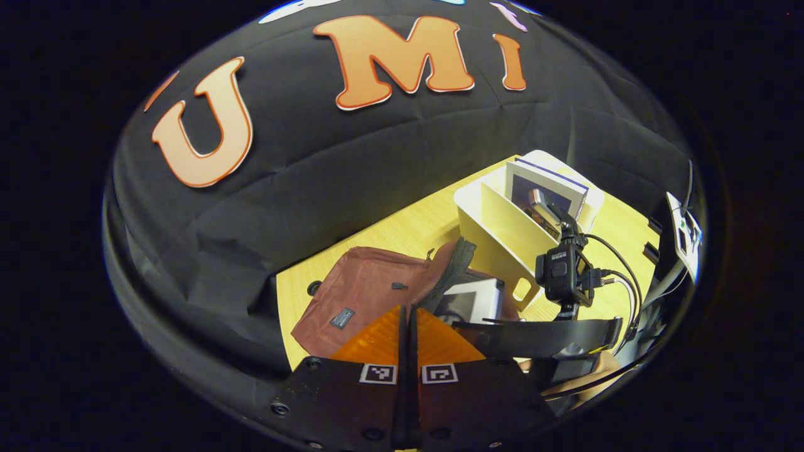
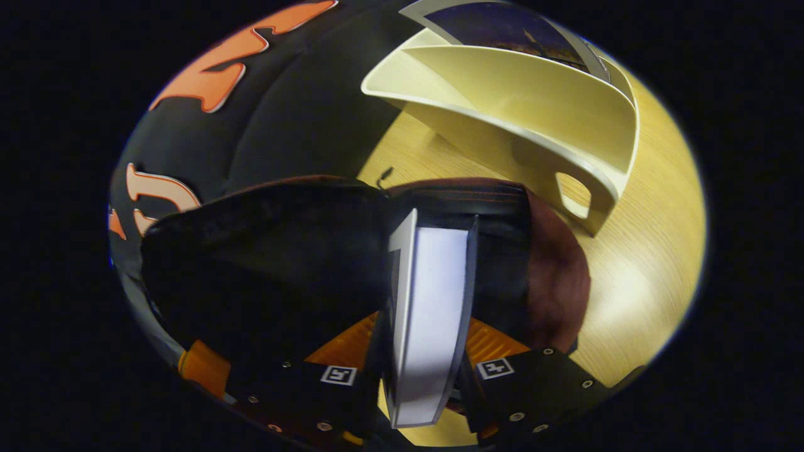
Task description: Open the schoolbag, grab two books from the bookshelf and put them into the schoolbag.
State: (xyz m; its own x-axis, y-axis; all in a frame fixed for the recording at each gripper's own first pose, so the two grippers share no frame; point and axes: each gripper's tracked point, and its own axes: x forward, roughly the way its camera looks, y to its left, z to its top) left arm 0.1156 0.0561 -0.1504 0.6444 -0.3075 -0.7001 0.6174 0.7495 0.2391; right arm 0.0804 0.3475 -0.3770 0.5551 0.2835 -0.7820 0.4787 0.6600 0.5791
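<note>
Dim, fisheye-warped; glare on tabletop (image 2: 634, 295)

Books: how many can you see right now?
2. One book is clamped in the right claw, going into the open maroon schoolbag. Another book stands in the cream bookshelf. More may be hidden inside the bag.
</note>
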